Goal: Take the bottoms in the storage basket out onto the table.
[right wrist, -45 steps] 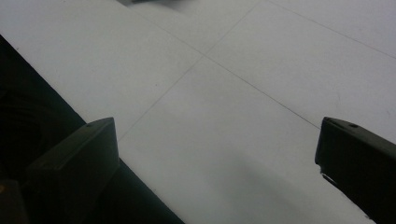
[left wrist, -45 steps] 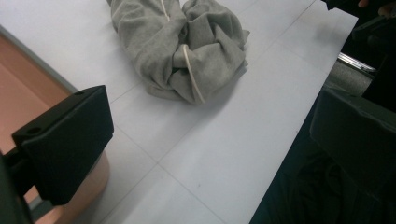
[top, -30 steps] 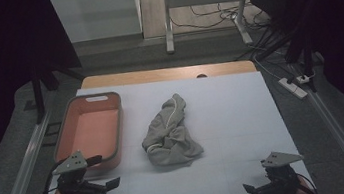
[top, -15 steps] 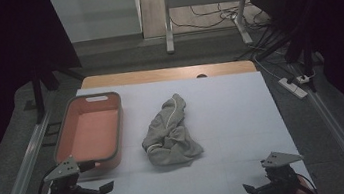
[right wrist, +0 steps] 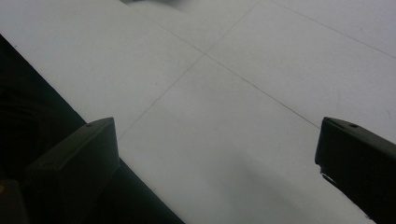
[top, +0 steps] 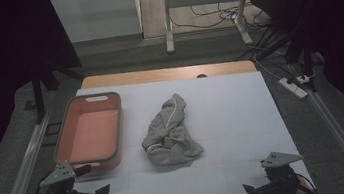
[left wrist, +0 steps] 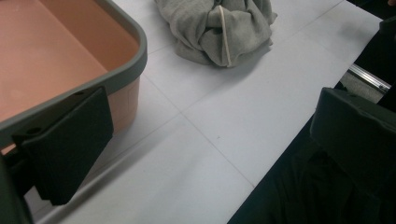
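High view: the left gripper [top: 89, 181] sits at the table's near left corner, jaws spread wide with nothing between them, just beside the near end of the salmon-coloured bin [top: 91, 133]. Left gripper view has one jaw in front of the bin's grey rim [left wrist: 116, 70]. The right gripper [top: 255, 189] rests at the near right edge, jaws equally wide and empty over the white table surface [right wrist: 243, 93]. A crumpled grey garment [top: 169, 132] lies mid-table, right of the bin, apart from both grippers.
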`<action>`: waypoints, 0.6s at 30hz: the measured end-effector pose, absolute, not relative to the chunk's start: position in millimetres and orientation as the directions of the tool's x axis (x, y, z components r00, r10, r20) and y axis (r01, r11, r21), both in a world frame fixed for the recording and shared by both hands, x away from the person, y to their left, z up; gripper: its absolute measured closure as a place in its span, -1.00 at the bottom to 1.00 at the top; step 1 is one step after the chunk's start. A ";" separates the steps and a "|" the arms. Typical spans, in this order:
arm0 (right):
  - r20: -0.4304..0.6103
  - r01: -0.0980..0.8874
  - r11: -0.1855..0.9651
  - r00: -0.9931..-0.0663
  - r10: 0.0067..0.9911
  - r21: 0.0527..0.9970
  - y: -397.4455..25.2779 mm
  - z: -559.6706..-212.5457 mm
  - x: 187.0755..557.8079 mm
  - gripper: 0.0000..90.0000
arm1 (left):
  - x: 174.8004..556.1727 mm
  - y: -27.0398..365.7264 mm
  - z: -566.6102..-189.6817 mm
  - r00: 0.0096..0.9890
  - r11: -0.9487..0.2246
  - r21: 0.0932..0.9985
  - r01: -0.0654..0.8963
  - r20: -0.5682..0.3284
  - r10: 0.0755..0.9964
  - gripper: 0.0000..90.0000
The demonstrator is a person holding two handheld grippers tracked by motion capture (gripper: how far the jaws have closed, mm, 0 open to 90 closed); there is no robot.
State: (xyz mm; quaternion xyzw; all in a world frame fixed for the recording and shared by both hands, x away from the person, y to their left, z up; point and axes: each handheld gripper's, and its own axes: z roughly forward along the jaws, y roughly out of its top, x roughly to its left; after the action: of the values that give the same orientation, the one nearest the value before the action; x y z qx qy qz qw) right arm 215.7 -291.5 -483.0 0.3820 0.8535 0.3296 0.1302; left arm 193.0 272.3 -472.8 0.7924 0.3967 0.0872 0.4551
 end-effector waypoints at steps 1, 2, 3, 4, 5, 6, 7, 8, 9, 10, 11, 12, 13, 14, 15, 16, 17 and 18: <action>0.029 0.566 0.491 -0.674 0.738 0.662 -291.5 -483.0 215.7 -1.00 | 192.3 273.2 -473.5 0.667 -0.267 0.790 0.552 -0.226 0.710 -1.00; 0.029 0.565 0.492 -0.675 0.737 0.662 -291.6 -483.0 215.7 -1.00 | 191.7 274.1 -474.1 0.664 -0.265 0.789 0.554 -0.227 0.712 -1.00; 0.029 0.566 0.491 -0.674 0.738 0.662 -291.5 -483.0 215.7 -1.00 | 191.0 275.1 -474.9 0.661 -0.264 0.789 0.556 -0.226 0.716 -1.00; 0.029 0.566 0.491 -0.674 0.738 0.662 -291.5 -483.0 215.7 -1.00 | 190.3 276.3 -475.7 0.658 -0.262 0.788 0.557 -0.227 0.718 -1.00; 0.030 0.566 0.490 -0.674 0.738 0.663 -291.5 -483.0 215.7 -1.00 | 189.6 277.5 -476.7 0.655 -0.258 0.787 0.560 -0.230 0.719 -1.00; 0.030 0.566 0.490 -0.674 0.738 0.663 -291.5 -483.0 215.7 -1.00 | 188.9 278.7 -477.5 0.652 -0.256 0.786 0.563 -0.231 0.722 -1.00; 0.030 0.566 0.491 -0.674 0.738 0.663 -291.5 -483.0 215.7 -1.00 | 188.1 279.9 -478.3 0.649 -0.255 0.785 0.565 -0.231 0.725 -1.00; 0.030 0.566 0.491 -0.674 0.738 0.663 -291.5 -483.0 215.7 -1.00 | 187.4 281.0 -479.1 0.645 -0.252 0.784 0.567 -0.232 0.728 -1.00; 0.030 0.566 0.491 -0.674 0.738 0.663 -291.4 -483.0 215.8 -1.00 | 186.7 282.5 -479.8 0.643 -0.251 0.784 0.568 -0.232 0.730 -1.00; 0.029 0.565 0.491 -0.675 0.737 0.663 -291.4 -483.0 215.9 -1.00 | 185.9 283.8 -480.5 0.639 -0.246 0.784 0.570 -0.235 0.733 -1.00; 0.029 0.565 0.491 -0.675 0.737 0.663 -291.4 -483.0 216.0 -1.00 | 185.2 285.1 -481.2 0.637 -0.245 0.783 0.572 -0.235 0.734 -1.00; 0.029 0.565 0.491 -0.675 0.737 0.663 -291.4 -483.0 216.1 -1.00 | 184.3 286.3 -481.8 0.633 -0.241 0.783 0.573 -0.236 0.738 -1.00; 0.029 0.565 0.491 -0.675 0.737 0.663 -291.3 -483.0 216.1 -1.00 | 183.6 287.4 -482.4 0.630 -0.240 0.782 0.575 -0.235 0.740 -1.00; 0.029 0.565 0.491 -0.675 0.737 0.663 -291.3 -483.0 216.1 -1.00 | 182.9 288.5 -483.0 0.626 -0.239 0.781 0.577 -0.234 0.744 -1.00; 0.029 0.565 0.491 -0.675 0.737 0.663 -291.3 -483.1 216.1 -1.00 | 182.2 289.6 -483.5 0.623 -0.239 0.780 0.578 -0.233 0.747 -1.00; 0.030 0.565 0.491 -0.675 0.737 0.663 -291.4 -483.1 216.1 -1.00 | 181.6 290.7 -484.1 0.621 -0.239 0.779 0.580 -0.233 0.748 -1.00; 0.030 0.565 0.491 -0.675 0.737 0.663 -291.4 -483.1 216.1 -1.00 | 181.0 291.6 -484.7 0.618 -0.236 0.778 0.582 -0.235 0.750 -1.00; 0.030 0.566 0.490 -0.675 0.738 0.663 -291.4 -483.0 216.1 -1.00 | 180.5 292.3 -485.3 0.615 -0.235 0.777 0.584 -0.234 0.753 -1.00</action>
State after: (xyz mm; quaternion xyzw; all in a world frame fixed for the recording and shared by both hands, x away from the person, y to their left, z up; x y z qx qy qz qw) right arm 216.1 -291.4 -483.0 0.3818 0.8533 0.3303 0.1301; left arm 180.5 292.3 -485.3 0.7802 0.4282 0.0949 0.4460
